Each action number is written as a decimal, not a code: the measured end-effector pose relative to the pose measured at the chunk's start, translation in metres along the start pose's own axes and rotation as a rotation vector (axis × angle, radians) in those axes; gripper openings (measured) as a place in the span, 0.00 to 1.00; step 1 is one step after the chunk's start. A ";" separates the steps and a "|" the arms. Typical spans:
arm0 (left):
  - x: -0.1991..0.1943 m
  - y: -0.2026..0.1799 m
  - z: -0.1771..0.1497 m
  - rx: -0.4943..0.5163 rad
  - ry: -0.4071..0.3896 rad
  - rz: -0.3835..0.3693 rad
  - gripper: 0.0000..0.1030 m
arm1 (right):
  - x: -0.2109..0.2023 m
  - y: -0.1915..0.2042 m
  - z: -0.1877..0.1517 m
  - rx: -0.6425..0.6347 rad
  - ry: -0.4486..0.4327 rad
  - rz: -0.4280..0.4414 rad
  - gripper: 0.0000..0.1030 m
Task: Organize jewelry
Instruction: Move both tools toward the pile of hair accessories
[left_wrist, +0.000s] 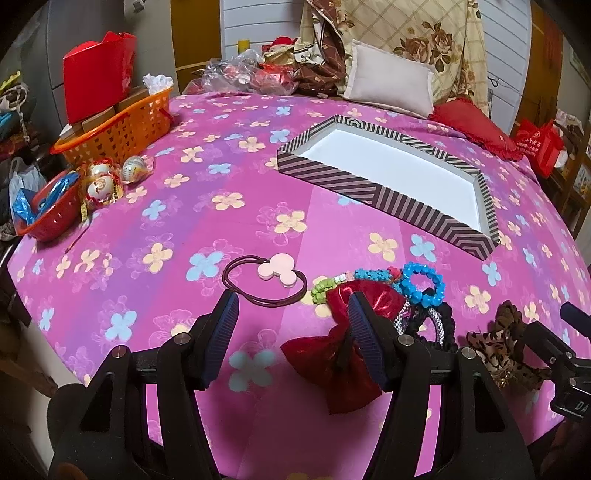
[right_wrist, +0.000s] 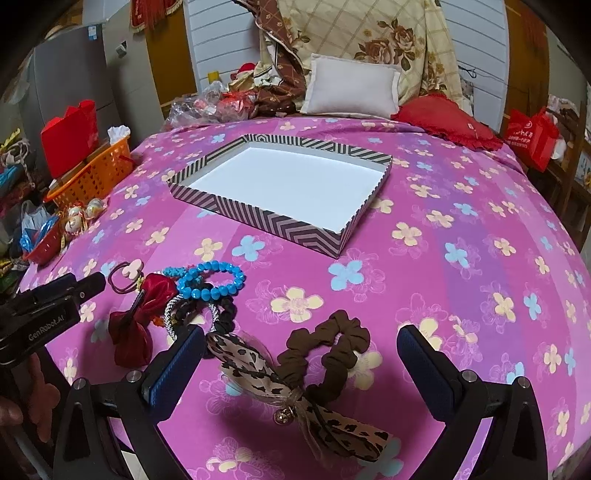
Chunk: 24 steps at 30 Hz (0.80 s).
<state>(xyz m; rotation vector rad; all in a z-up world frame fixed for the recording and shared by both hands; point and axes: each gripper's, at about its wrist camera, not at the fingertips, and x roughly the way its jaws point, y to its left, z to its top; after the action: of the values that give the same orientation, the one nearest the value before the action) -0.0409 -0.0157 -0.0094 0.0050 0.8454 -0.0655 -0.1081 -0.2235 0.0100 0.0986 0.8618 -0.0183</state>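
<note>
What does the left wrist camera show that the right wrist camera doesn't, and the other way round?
Only the left wrist view shows the whole hair tie with the pink mouse-head charm and the green beads. Only the right wrist view shows the whole brown scrunchie with its leopard-print ribbon and small bell. Both show the empty striped tray, red bow, blue bead bracelet, and open grippers: left gripper, right gripper.
</note>
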 end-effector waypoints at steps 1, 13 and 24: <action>0.000 -0.001 0.000 0.001 0.000 0.000 0.60 | 0.000 0.001 0.000 -0.002 0.001 0.002 1.00; 0.001 -0.004 -0.001 0.006 0.003 -0.001 0.60 | 0.000 0.000 -0.001 0.001 0.009 0.004 1.00; 0.002 -0.007 -0.004 0.014 0.007 -0.002 0.60 | 0.004 0.002 -0.003 -0.021 0.021 0.012 1.00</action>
<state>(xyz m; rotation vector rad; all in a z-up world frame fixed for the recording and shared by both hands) -0.0427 -0.0231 -0.0132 0.0173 0.8521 -0.0734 -0.1076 -0.2211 0.0050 0.0838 0.8825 0.0030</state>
